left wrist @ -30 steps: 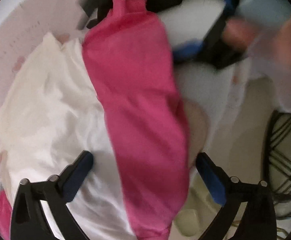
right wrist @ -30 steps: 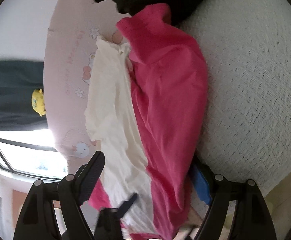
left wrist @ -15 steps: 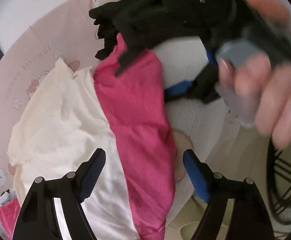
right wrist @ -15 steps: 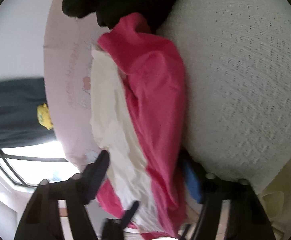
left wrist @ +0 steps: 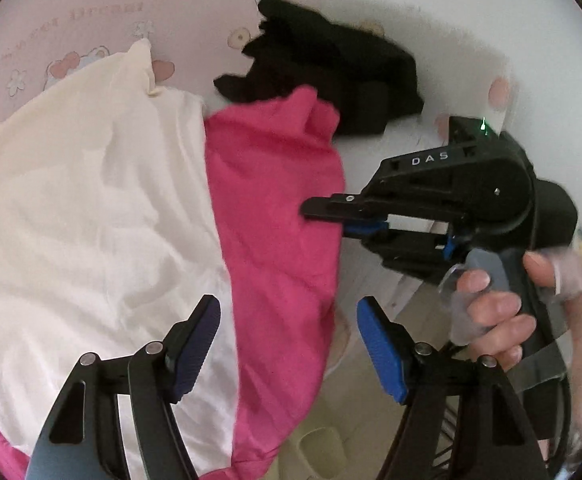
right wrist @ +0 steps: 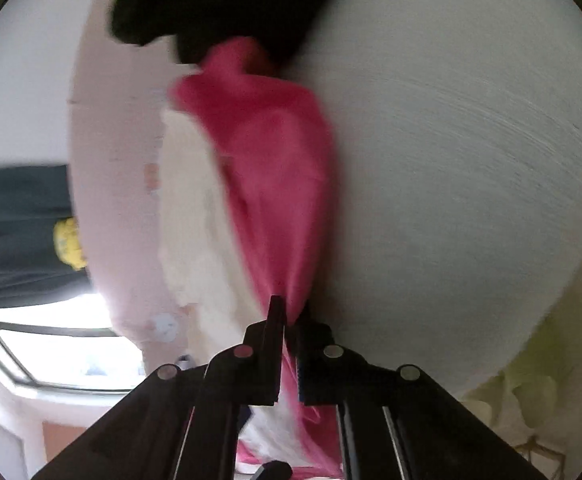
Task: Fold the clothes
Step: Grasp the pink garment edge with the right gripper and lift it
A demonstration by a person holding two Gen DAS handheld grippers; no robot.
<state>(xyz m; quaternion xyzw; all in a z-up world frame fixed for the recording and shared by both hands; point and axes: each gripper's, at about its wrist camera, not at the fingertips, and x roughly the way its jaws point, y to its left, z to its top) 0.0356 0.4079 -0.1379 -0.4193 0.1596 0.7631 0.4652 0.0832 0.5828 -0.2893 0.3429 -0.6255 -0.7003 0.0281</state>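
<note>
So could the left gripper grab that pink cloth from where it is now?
Probably yes. The left gripper is open, with the pink cloth lying right between its fingers and nothing covering it. The right gripper already pinches its far edge.

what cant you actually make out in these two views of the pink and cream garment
- Lower hem of the pink and cream garment: left wrist view, cut off by the bottom edge and covered by the open left gripper.
- Where the garment's top meets the black clothing: right wrist view, motion blur.
- How much fabric the right gripper pinches: its closed fingers cover the fold.
- Garment type: folds hide sleeves and neckline in both views.
</note>
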